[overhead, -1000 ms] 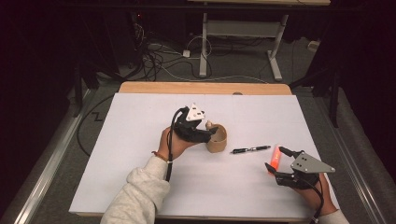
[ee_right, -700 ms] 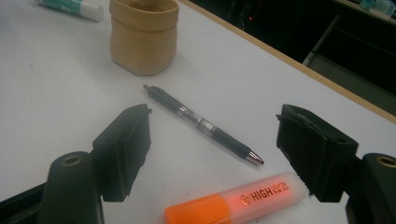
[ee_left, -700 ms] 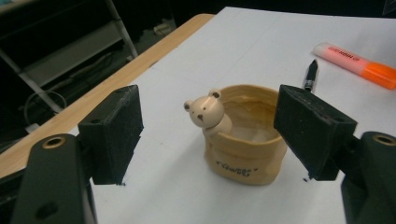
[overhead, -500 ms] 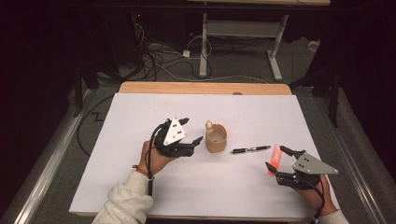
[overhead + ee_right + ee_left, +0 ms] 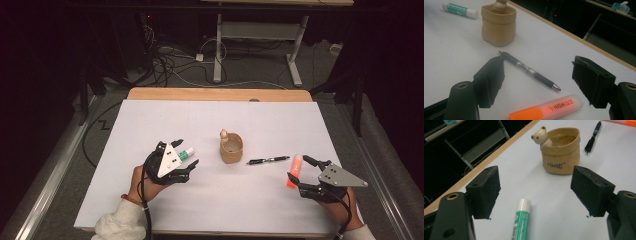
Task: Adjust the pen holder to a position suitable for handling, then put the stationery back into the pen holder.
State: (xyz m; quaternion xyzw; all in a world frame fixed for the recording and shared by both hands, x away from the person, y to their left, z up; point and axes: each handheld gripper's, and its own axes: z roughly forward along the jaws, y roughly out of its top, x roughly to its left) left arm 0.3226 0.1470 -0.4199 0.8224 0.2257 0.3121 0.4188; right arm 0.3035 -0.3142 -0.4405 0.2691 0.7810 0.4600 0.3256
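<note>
A white, matte sheet covers the counter, whose pale wooden edge shows along the far side. The left gripper sits low over the sheet at the left, its black, blocky jaws standing wide apart with a glue stick lying flat on the sheet between them, untouched by either pad; it is a smooth cylinder with a green label and a white cap that points away from the gripper. Beyond it stands a small tan pot, soft-sided like a folded paper bag, with dark lettering on its front and a little glossy bear figure peeking over its rim. To the right of the pot lies a slim black pen with a metal tip. The right gripper rests near the right front corner, its jaws also apart and gripping nothing, with an orange highlighter lying on the sheet between them, its translucent frosted cap over a bright body printed with white lettering. Compared with a second ago, the left gripper has drawn back from beside the pot, leftward and toward the person, and now sits over the glue stick, which was hidden before; the right gripper, pot, pen and highlighter lie as they did.
</note>
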